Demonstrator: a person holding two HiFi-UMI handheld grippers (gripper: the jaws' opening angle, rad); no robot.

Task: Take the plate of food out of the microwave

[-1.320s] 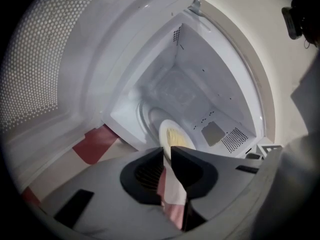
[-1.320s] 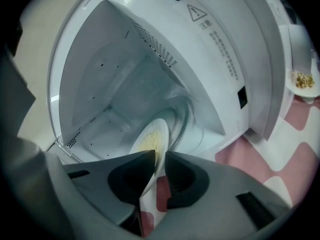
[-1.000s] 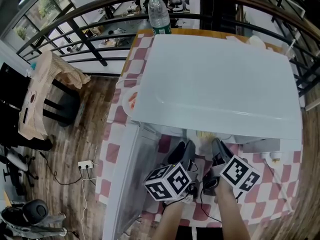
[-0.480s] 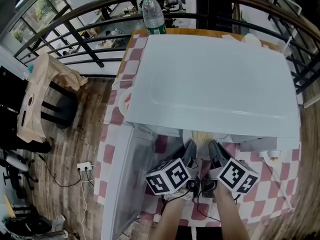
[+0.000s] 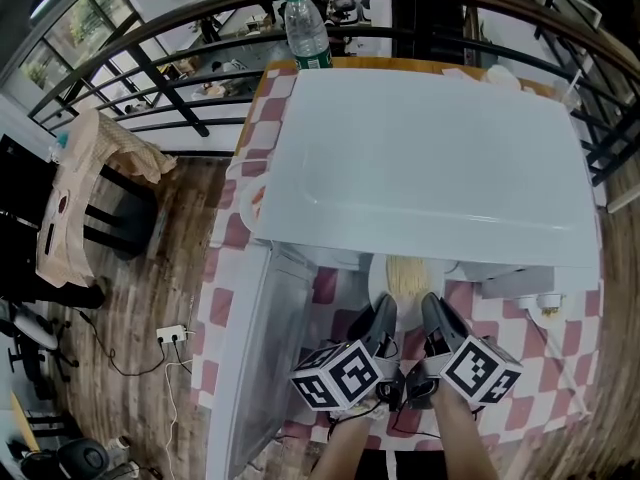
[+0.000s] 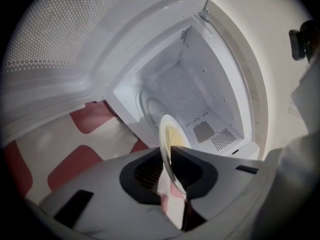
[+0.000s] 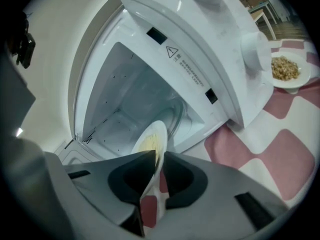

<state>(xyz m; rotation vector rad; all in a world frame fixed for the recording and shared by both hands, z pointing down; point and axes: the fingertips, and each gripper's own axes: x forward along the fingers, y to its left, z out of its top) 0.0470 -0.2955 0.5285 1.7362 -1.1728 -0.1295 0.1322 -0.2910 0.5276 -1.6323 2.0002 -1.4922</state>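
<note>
I look down on a surface (image 5: pixel 560 368) covered in a red and white chequered cloth, set on a wooden-floored landing with black metal railings (image 5: pixel 150 78). A boxy white microwave oven (image 5: pixel 430 158) takes up most of the surface, and its door (image 5: pixel 255 358) is swung open to the left.

The round white plate of pale yellow food (image 5: pixel 405 273) is at the mouth of the oven, with its near half out over the cloth. From the head view I cannot tell whether its far rim is clear of the cavity.

My left tool (image 5: pixel 385 308) is closing on the plate's near rim, which runs between its pads (image 6: pixel 167 151). My right tool (image 5: pixel 432 308), just beside it, is clamped narrowly on the same rim (image 7: pixel 159 156).

Behind the plate (image 6: pixel 170 131) the cavity (image 6: pixel 185 94) is bare white.

A clear plastic water bottle with a green label (image 5: pixel 308 28) stands at the far edge of the surface. A second white plate of brownish food (image 7: pixel 286 69) sits on the cloth just beside the oven, on the hinge side of the door.
</note>
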